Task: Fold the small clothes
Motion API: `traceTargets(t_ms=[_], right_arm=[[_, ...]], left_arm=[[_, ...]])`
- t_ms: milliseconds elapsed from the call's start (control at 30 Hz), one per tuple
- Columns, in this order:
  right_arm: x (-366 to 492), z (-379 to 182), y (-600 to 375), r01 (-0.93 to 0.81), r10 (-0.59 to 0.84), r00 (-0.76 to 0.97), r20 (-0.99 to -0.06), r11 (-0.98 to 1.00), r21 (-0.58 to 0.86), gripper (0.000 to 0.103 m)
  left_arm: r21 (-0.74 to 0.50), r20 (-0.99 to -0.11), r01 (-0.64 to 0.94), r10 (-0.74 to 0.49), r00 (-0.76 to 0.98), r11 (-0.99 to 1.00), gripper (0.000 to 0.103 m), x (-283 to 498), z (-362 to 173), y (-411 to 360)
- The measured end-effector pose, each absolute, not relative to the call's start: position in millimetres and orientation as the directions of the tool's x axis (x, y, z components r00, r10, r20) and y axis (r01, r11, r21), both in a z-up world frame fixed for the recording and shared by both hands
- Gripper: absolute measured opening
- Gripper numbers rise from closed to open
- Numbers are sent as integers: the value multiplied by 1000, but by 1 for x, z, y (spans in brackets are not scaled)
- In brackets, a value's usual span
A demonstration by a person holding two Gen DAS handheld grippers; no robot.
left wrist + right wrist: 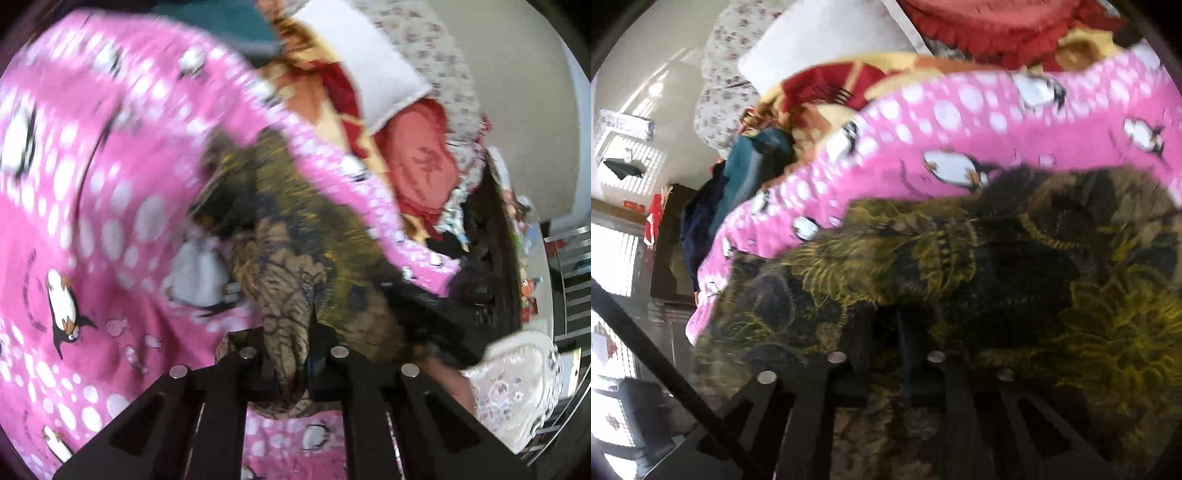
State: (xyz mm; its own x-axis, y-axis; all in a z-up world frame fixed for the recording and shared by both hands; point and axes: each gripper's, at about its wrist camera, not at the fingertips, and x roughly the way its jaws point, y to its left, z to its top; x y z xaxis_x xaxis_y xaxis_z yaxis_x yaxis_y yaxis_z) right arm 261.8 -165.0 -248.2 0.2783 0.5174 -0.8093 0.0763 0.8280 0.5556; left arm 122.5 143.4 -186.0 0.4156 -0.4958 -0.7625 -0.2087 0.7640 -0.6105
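Note:
An olive and yellow patterned garment (317,229) lies on a pink penguin blanket (92,184). My left gripper (295,354) is shut on a bunched fold of it, and the cloth runs away from the fingers toward the upper left. In the right wrist view the same thin garment (997,258) drapes over my right gripper (901,354). Its dark fingers show through the cloth, close together with fabric pinched between them. The picture is blurred. A light grey piece (199,273) lies beside the garment.
The pink blanket (979,122) covers the bed. Beyond it lie a white pillow (369,74), a red cushion (421,166) and a red-and-yellow quilt (827,88). Teal clothes (753,158) are piled at the bed's edge. A white lace sleeve (517,387) is at lower right.

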Motion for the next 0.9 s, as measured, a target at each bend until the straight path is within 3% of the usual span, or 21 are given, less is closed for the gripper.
traceTargets(t_ms=[200, 367, 500, 567, 633, 667, 800, 900], right_arm=[[258, -232, -190, 81, 575, 281, -768, 783, 616, 10], [237, -230, -241, 165, 614, 316, -723, 716, 679, 13], [224, -227, -275, 201, 666, 362, -652, 627, 753, 13], [226, -227, -284, 206, 708, 376, -598, 565, 799, 21], [235, -230, -285, 215, 730, 365, -577, 537, 815, 39], [243, -232, -281, 209, 746, 346, -569, 530, 822, 41], [282, -254, -245, 184, 802, 196, -564, 535, 825, 41], [296, -280, -246, 265, 850, 217, -480, 422, 867, 41]], left_arm=[[-621, -709, -10, -556, 433, 784, 8, 135, -120, 88], [-556, -703, 227, -598, 385, 800, 8, 143, -79, 5], [-470, -744, 375, -587, 319, 799, 8, 141, -78, -63], [-453, -763, 405, -580, 284, 794, 8, 139, -86, -84], [-450, -774, 419, -578, 257, 789, 8, 134, -95, -94], [-445, -781, 422, -573, 249, 790, 8, 133, -98, -98], [-409, -812, 436, -537, 227, 802, 8, 128, -107, -106], [-398, -822, 446, -528, 214, 801, 8, 130, -113, -114]])
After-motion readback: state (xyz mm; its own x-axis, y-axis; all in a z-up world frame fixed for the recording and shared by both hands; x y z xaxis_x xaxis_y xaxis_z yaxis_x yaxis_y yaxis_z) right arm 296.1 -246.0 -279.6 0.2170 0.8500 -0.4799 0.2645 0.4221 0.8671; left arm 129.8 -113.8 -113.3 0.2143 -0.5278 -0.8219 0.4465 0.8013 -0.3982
